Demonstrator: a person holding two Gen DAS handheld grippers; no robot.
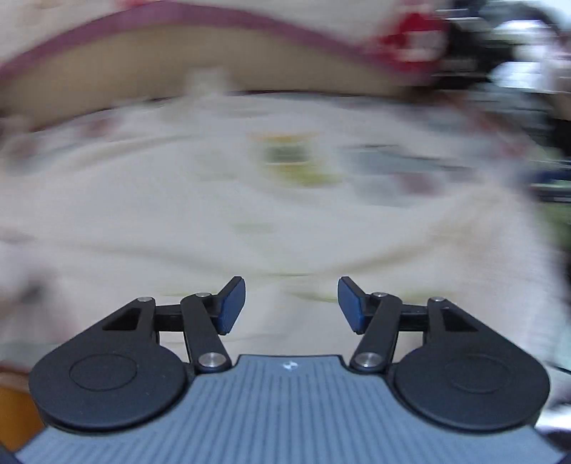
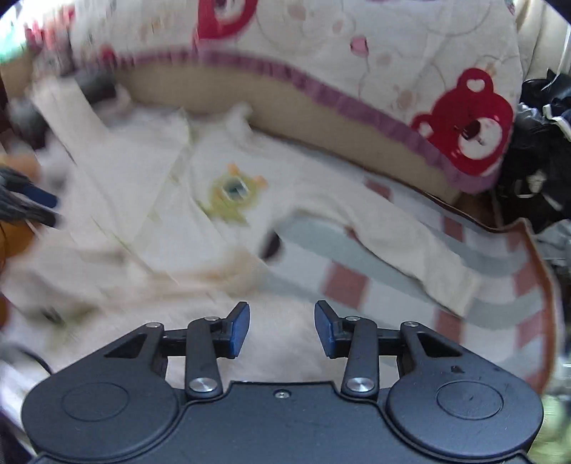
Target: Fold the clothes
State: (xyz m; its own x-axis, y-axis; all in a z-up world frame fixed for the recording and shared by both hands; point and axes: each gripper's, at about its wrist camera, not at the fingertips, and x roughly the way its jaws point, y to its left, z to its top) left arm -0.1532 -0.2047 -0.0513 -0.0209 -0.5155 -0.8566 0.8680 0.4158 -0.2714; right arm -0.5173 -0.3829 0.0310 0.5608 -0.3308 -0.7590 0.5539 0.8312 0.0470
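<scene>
Checked bedding (image 2: pixel 499 285) lies under a cream long-sleeved top (image 2: pixel 228 214) with a green print, beside a bear-patterned quilt (image 2: pixel 410 53). Left tongs (image 1: pixel 291 303) and right tongs (image 2: pixel 282 328) hover over it, both spread, pinching nothing.

We find no words, numbers or brand names we can read in either view. The one sign is a small white emblem (image 1: pixel 287 366) on the grey ribbed body of the left gripper (image 1: pixel 291 303), too small to make out.

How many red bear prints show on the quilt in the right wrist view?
2: one red bear at the quilt's right end, another cut off at the top edge. More may be hidden.
</scene>
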